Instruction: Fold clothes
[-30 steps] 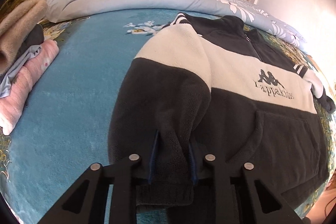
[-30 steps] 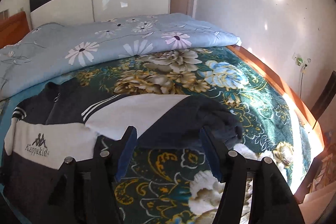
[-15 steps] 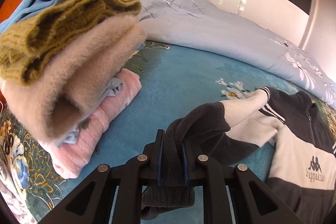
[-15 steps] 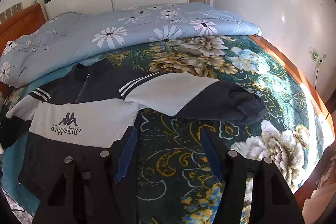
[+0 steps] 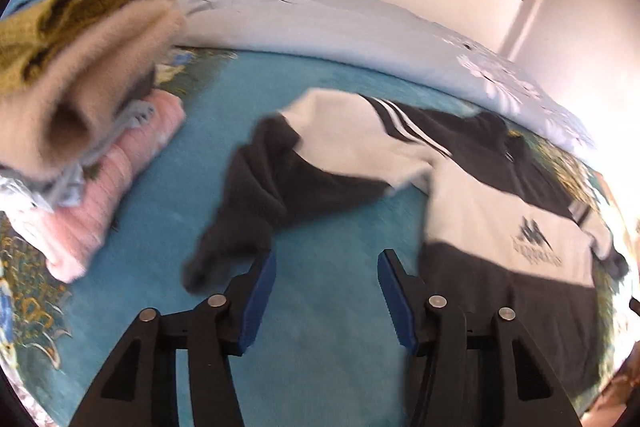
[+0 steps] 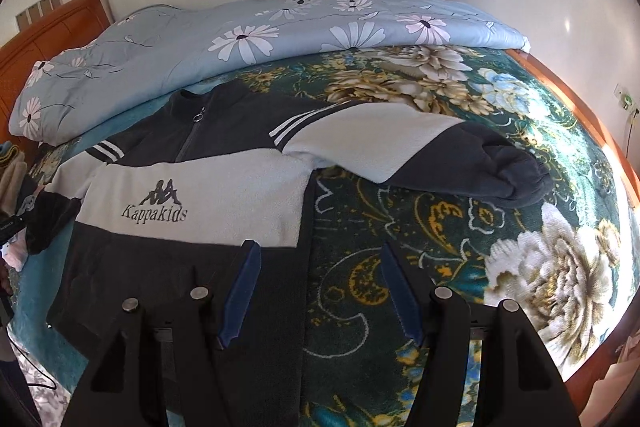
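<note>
A black and white fleece jacket (image 6: 192, 187) with a Kappakids logo lies face up on the bed. In the left wrist view the jacket (image 5: 500, 227) is at the right and its left sleeve (image 5: 288, 179) lies spread out to the side, cuff just ahead of my left gripper (image 5: 326, 291), which is open and empty. My right gripper (image 6: 318, 283) is open and empty, low over the jacket's right hem edge. The right sleeve (image 6: 420, 155) lies stretched out to the right.
A stack of folded clothes (image 5: 72, 99) in olive, beige, pink and blue stands at the left. A light blue flowered duvet (image 6: 248, 39) is bunched along the back. The bed cover (image 6: 520, 267) has a green flower pattern, with the wooden bed edge (image 6: 592, 131) at the right.
My left gripper pulled the left sleeve out to the side, then opened and let it go. My right gripper stayed open and drew back toward the jacket's hem.
</note>
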`<state>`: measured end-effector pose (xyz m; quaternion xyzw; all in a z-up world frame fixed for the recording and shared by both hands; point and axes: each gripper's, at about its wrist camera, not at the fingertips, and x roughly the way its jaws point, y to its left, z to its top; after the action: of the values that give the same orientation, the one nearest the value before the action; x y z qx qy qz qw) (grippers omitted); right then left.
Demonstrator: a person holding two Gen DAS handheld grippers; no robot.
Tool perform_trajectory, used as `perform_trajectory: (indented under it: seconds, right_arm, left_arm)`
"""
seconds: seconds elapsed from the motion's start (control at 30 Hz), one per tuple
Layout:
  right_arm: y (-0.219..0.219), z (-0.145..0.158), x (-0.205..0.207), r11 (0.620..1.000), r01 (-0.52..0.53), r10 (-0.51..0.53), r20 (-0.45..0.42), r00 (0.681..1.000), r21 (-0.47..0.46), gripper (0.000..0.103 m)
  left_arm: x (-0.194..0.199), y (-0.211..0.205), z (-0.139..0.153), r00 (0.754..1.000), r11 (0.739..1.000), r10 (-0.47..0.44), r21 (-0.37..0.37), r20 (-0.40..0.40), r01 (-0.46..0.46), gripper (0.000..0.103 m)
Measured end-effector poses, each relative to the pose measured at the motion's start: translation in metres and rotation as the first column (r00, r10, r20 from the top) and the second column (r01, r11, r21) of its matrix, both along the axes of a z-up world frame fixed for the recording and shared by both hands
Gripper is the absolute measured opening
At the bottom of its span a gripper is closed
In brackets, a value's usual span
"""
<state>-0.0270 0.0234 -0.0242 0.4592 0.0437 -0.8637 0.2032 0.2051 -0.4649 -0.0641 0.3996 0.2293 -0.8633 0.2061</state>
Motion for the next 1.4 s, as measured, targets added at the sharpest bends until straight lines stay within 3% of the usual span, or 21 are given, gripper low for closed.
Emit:
perform_trajectory:
  seconds: [0.13, 0.23, 0.37, 0.6, 0.67, 0.8, 0.87, 0.93, 1.1, 1.4]
  right_arm:
    - [0.011, -0.036, 0.02, 0.998, -0.054, 0.057, 0.108, 0.992, -0.028, 0.064]
    - [0.023, -0.053, 0.039, 0.996, -0.067, 0.075, 0.142, 0.987, -0.058, 0.064]
    - [0.034, -0.062, 0.066, 0.991, -0.09, 0.103, 0.138, 0.985, -0.099, 0.064]
    - [0.016, -0.068, 0.083, 0.979, -0.198, 0.201, 0.092, 0.975, -0.039, 0.063]
    - [0.011, -0.073, 0.084, 0.975, -0.219, 0.22, 0.097, 0.971, -0.023, 0.051]
    - [0.006, -0.077, 0.087, 0.972, -0.237, 0.236, 0.074, 0.969, 0.006, 0.038]
    - [0.007, -0.077, 0.089, 0.971, -0.239, 0.238, 0.072, 0.969, 0.002, 0.024]
    - [0.012, -0.072, 0.089, 0.972, -0.236, 0.236, 0.062, 0.97, -0.009, 0.02]
    - [0.049, -0.066, 0.075, 0.981, -0.131, 0.142, 0.076, 0.987, -0.143, 0.019]
    - [0.073, -0.085, 0.061, 0.965, -0.049, 0.095, 0.169, 0.981, -0.259, 0.015]
  left_arm:
    - [0.008, 0.044, -0.017, 0.993, 0.993, -0.112, 0.05, 0.027, 0.111, 0.057]
    - [0.011, 0.064, -0.024, 0.992, 0.993, -0.115, 0.046, 0.06, 0.113, 0.057]
    - [0.02, 0.073, -0.029, 0.994, 0.995, -0.075, 0.07, 0.079, 0.069, 0.057]
    - [0.029, 0.087, -0.03, 0.994, 0.995, -0.054, 0.086, 0.1, 0.045, 0.057]
    - [0.029, 0.091, -0.028, 0.992, 0.996, -0.054, 0.071, 0.11, 0.047, 0.057]
    - [0.027, 0.096, -0.025, 0.991, 0.997, -0.063, 0.062, 0.116, 0.056, 0.057]
    - [0.026, 0.097, -0.024, 0.991, 0.996, -0.067, 0.064, 0.113, 0.06, 0.057]
    - [0.025, 0.098, -0.023, 0.992, 0.996, -0.072, 0.067, 0.107, 0.065, 0.057]
    - [0.027, 0.096, -0.026, 0.992, 0.982, -0.113, 0.16, 0.061, 0.102, 0.057]
    - [0.015, 0.099, -0.057, 0.985, 0.919, -0.171, 0.363, 0.014, 0.155, 0.057]
